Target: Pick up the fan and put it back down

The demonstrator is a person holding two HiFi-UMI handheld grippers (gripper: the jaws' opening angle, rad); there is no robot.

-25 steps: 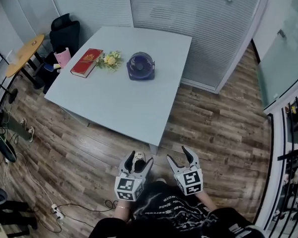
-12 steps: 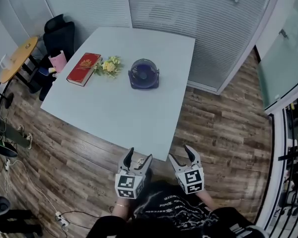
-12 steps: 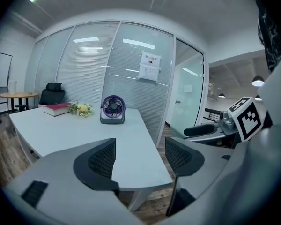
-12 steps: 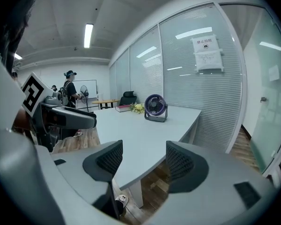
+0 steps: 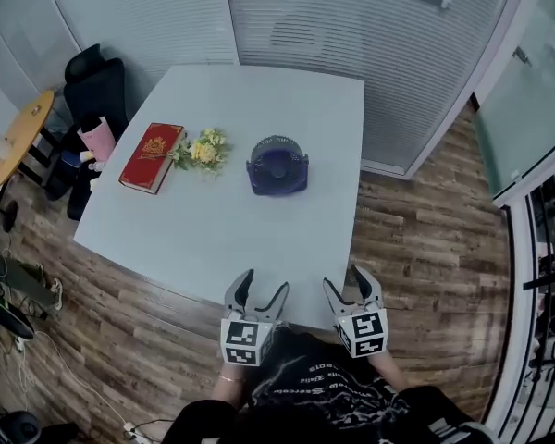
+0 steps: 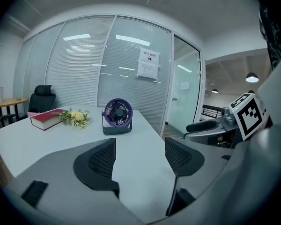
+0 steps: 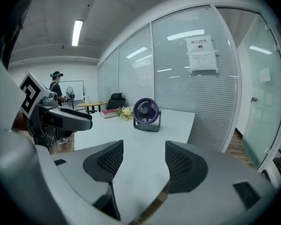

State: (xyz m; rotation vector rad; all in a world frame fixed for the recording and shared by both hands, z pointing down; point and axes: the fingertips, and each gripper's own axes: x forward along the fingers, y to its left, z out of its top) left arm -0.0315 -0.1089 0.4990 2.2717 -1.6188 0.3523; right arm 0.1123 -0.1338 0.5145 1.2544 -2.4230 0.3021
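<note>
The left gripper (image 5: pixel 265 283) and right gripper (image 5: pixel 344 277) are hovering released and empty at the near edge of the pale grey worktop (image 5: pixel 213 239), the right's jaws having just narrowed slightly, so they should be advancing squarely toward the small purple round-caged fan (image 5: pixel 277 166) standing upright mid-worktop, well beyond them.

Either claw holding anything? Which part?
Nothing held. Left claw open, empty; right claw open, just narrowed slightly, nothing between. Purple fan untouched on table.

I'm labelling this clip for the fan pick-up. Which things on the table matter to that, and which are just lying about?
Belongs to the job:
- purple fan, standing upright
- table, where it goes back down

Just lying about:
- red book
- flowers, between book and fan
</note>
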